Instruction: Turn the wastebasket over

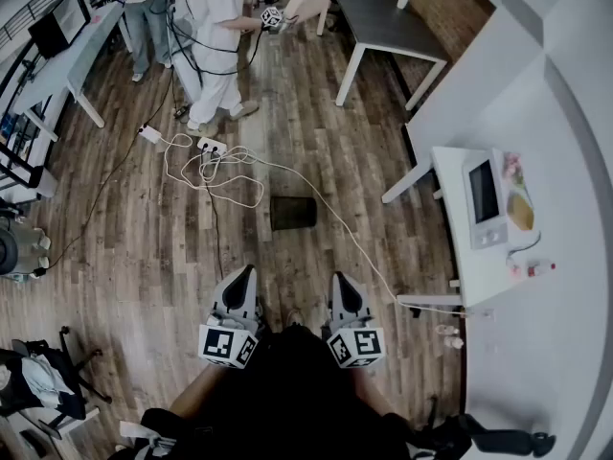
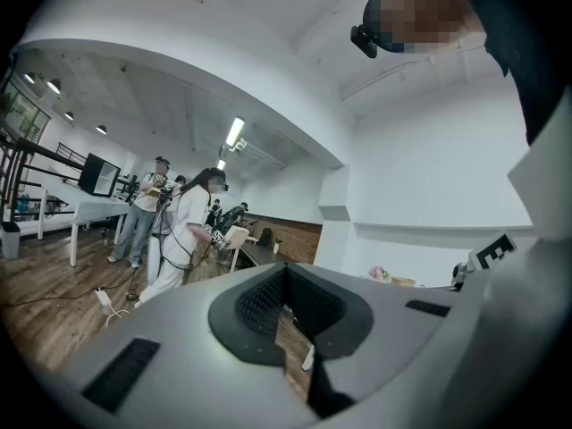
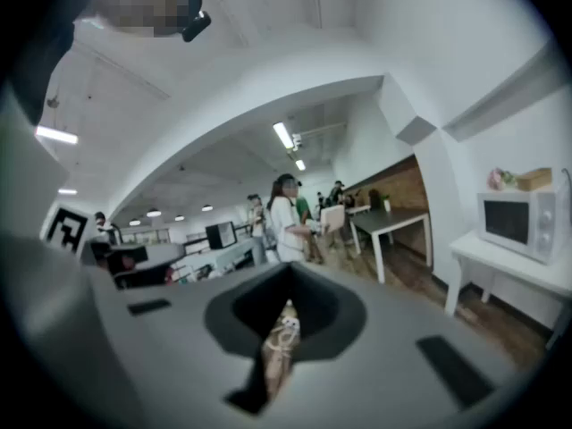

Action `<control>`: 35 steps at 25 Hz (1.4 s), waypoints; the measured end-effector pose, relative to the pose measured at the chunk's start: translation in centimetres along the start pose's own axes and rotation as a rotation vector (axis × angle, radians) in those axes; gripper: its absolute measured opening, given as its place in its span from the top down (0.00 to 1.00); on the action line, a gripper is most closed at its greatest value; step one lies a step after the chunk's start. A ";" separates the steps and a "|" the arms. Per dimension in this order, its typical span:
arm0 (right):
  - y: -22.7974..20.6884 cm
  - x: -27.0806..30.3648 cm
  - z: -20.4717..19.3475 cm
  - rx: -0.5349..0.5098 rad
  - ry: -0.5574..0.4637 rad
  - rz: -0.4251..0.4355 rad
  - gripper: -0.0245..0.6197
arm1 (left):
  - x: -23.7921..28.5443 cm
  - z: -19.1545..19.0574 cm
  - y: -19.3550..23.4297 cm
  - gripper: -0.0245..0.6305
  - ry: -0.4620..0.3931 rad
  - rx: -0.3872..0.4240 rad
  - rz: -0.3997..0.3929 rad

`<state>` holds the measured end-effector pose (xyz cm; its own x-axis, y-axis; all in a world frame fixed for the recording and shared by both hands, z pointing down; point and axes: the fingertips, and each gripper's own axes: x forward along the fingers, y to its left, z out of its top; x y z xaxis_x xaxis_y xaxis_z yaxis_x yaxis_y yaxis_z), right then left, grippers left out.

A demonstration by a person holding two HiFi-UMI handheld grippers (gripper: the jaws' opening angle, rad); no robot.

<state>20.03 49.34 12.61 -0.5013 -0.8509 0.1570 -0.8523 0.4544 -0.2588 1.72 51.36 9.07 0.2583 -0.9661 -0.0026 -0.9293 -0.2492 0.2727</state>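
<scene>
The wastebasket (image 1: 293,212), a dark mesh one, stands on the wood floor (image 1: 316,132) near the middle of the head view; which way its mouth faces cannot be told. A white cable (image 1: 356,245) runs just past its right side, from a loose coil (image 1: 230,178) and a power strip (image 1: 211,145) up-left of it down to the white table (image 1: 458,247) at the right. A thin black cable (image 1: 212,223) lies to the basket's left. Only floorboards lie between the basket and the grippers.

The left gripper (image 1: 247,274) and the right gripper (image 1: 338,280) sit side by side close to the person's body, well apart from the basket, both pointing towards it. In each gripper view the jaws are pressed together with nothing between them.

On the white table stands a microwave (image 1: 485,199). Farther off are a dark table (image 1: 388,17) and a person in white (image 1: 215,36) with more cables at their feet.
</scene>
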 end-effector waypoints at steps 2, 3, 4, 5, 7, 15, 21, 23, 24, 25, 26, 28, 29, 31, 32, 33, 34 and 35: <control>0.1 0.0 -0.1 -0.002 -0.002 0.001 0.91 | -0.1 -0.1 0.1 0.91 -0.002 -0.002 -0.002; 0.2 0.1 -0.1 -0.003 -0.005 0.002 0.91 | -0.1 -0.1 0.1 0.91 -0.002 -0.003 -0.003; 0.3 0.1 -0.2 -0.003 -0.007 0.001 0.91 | -0.1 -0.1 0.2 0.91 -0.001 -0.003 -0.004; 0.3 0.1 -0.2 -0.004 -0.007 0.000 0.91 | -0.2 -0.1 0.3 0.91 0.000 -0.003 -0.005; 0.6 0.3 -0.3 -0.006 -0.004 -0.002 0.91 | -0.2 0.0 0.6 0.91 0.000 -0.004 -0.007; 1.8 1.6 -0.1 0.000 0.003 -0.005 0.91 | 0.0 0.2 2.4 0.91 0.005 -0.017 -0.009; 3.0 3.4 -0.8 0.020 0.008 -0.020 0.91 | 0.6 0.2 4.6 0.91 0.012 -0.029 -0.022; 3.6 4.1 -0.9 0.016 0.009 -0.026 0.91 | 0.6 0.3 5.6 0.91 0.012 -0.033 -0.027; 3.9 4.4 -1.0 0.013 0.010 -0.029 0.91 | 0.7 0.3 6.1 0.91 0.013 -0.035 -0.030; 4.1 4.8 -1.1 0.012 0.010 -0.033 0.91 | 0.9 0.3 6.6 0.91 0.015 -0.035 -0.033; 4.2 5.3 -1.3 0.013 0.010 -0.038 0.91 | 1.2 0.3 7.0 0.91 0.017 -0.033 -0.037; 4.4 5.9 -1.5 0.018 0.009 -0.052 0.91 | 1.6 0.4 7.6 0.91 0.021 -0.027 -0.048; 4.5 6.2 -1.6 0.020 0.010 -0.058 0.91 | 1.7 0.5 8.0 0.91 0.023 -0.026 -0.052; 4.9 6.8 -1.9 0.020 0.016 -0.063 0.91 | 1.9 0.5 8.7 0.91 0.028 -0.030 -0.054; 5.1 7.1 -1.9 0.019 0.020 -0.062 0.91 | 2.0 0.6 9.0 0.91 0.030 -0.033 -0.052; 5.1 7.4 -1.9 0.017 0.023 -0.060 0.91 | 2.3 0.5 9.3 0.91 0.033 -0.035 -0.049; 5.1 7.8 -1.8 0.016 0.025 -0.056 0.91 | 2.6 0.5 9.5 0.91 0.036 -0.036 -0.046; 5.0 8.2 -1.8 0.017 0.027 -0.053 0.91 | 3.0 0.4 9.7 0.91 0.039 -0.036 -0.044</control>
<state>11.39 45.06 14.35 -0.4596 -0.8662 0.1961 -0.8753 0.4043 -0.2654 -6.59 46.00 11.32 0.3095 -0.9506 0.0217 -0.9068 -0.2882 0.3076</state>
